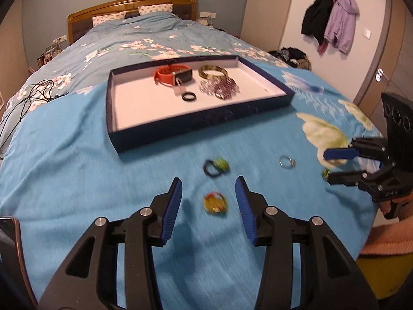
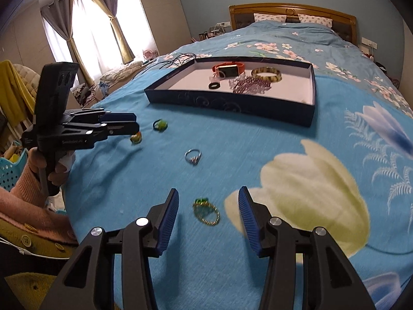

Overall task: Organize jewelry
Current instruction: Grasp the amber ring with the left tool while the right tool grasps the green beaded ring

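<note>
A dark blue tray (image 1: pixel 204 131) (image 2: pixel 232 108) on the blue bedspread holds an orange watch (image 1: pixel 167 75), a patterned bangle (image 1: pixel 213 71), a beaded bracelet (image 1: pixel 222 87) and a black ring (image 1: pixel 189 96). My left gripper (image 1: pixel 209 186) is open, its fingers on either side of a yellow-red ring (image 1: pixel 215 204) (image 2: pixel 136 137). A black-and-green ring (image 1: pixel 215 168) (image 2: pixel 160 124) and a silver ring (image 1: pixel 287 162) (image 2: pixel 193 157) lie on the spread. My right gripper (image 2: pixel 208 196) (image 1: pixel 326 164) is open around a gold ring with a green stone (image 2: pixel 206 211).
Black cables (image 1: pixel 31 98) lie on the bed's left side. Pillows (image 1: pixel 155 9) and a wooden headboard (image 1: pixel 131 5) are at the far end. Coats (image 1: pixel 330 23) hang on the right wall. A blue basket (image 2: pixel 11 168) stands by the bed.
</note>
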Demonstrator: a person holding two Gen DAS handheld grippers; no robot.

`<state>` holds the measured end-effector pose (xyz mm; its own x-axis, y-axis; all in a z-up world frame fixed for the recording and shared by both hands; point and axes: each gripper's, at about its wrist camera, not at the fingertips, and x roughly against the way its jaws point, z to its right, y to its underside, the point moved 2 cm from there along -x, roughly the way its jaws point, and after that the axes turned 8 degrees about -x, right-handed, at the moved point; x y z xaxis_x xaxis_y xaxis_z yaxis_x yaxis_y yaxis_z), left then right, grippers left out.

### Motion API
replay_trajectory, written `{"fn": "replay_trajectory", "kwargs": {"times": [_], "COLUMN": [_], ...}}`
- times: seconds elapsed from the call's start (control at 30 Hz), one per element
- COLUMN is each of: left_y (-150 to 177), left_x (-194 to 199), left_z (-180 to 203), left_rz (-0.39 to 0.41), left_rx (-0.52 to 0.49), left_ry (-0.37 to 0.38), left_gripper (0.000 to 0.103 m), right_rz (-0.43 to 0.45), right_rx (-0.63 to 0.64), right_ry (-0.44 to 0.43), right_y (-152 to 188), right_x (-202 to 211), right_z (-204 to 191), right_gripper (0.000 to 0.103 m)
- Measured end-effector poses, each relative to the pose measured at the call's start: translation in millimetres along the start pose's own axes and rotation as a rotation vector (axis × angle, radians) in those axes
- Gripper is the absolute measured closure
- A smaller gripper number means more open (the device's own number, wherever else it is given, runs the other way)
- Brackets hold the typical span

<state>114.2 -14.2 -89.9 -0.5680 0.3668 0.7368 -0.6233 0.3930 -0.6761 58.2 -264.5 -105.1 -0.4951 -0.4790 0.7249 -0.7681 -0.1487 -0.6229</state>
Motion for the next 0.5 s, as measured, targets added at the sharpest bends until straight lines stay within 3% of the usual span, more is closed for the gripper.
{"fn": "replay_trajectory", "kwargs": {"times": [0.23,0.5], "left_y": [8.2,5.3], "left_x": [-6.2,-11.1], "left_z": [11.8,9.7], "left_rz": [-0.039,-0.055], "left_rx": [-0.028,-0.02], "left_ry": [-0.007,-0.004], "left_gripper": [0.062,0.064], "right_rz": [0.009,0.018], "right_rx": [0.026,0.049], "right_ry": [0.029,0.078], "right_y": [2.8,5.9], "right_x": [-1.0,-0.6], "right_z": [-6.0,-8.8], "right_gripper": [0.059,0.076]}}
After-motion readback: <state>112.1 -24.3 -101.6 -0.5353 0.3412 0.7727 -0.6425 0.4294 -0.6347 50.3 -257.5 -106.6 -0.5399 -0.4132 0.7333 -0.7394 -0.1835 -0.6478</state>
